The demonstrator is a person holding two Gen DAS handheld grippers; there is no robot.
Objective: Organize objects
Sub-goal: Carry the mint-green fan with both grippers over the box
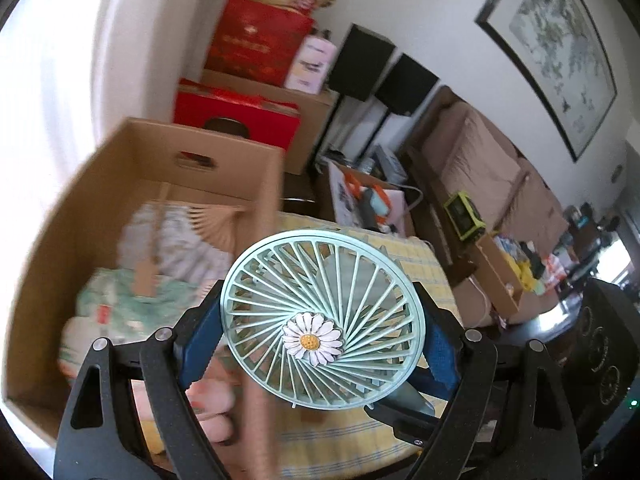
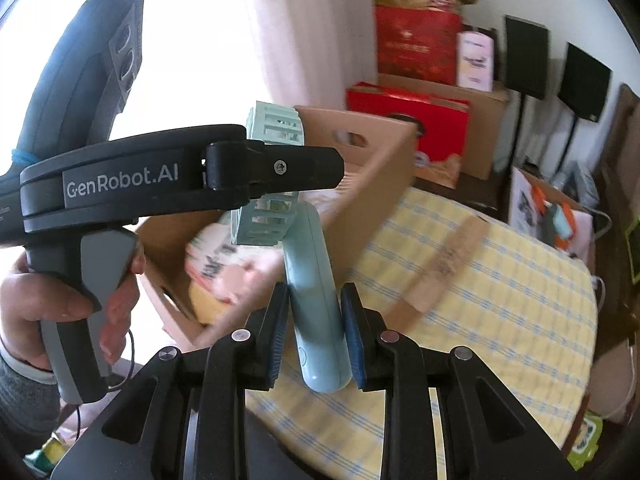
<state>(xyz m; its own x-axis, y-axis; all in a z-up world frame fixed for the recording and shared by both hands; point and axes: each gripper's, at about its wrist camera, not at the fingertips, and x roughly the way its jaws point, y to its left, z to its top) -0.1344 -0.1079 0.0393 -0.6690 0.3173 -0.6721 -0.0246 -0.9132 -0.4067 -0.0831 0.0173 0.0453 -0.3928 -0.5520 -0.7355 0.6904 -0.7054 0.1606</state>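
A mint-green handheld fan is held in the air by both grippers. Its round grille (image 1: 320,320) with a daisy at the hub sits between the blue pads of my left gripper (image 1: 320,338), which press on its rim from both sides. My right gripper (image 2: 316,336) is shut on the fan's handle (image 2: 312,300), low down near its rounded end. The fan hangs just right of an open cardboard box (image 1: 160,148) that holds folding fans and cloth. In the right wrist view a hand (image 2: 60,300) grips the left gripper's handle.
The box stands on a table with a yellow checked cloth (image 2: 500,300). A flat tan strip (image 2: 444,264) lies on the cloth. Red boxes (image 1: 256,48) are stacked behind, with two black speakers (image 1: 384,68), a sofa (image 1: 480,160) and a cluttered open box (image 1: 504,276) to the right.
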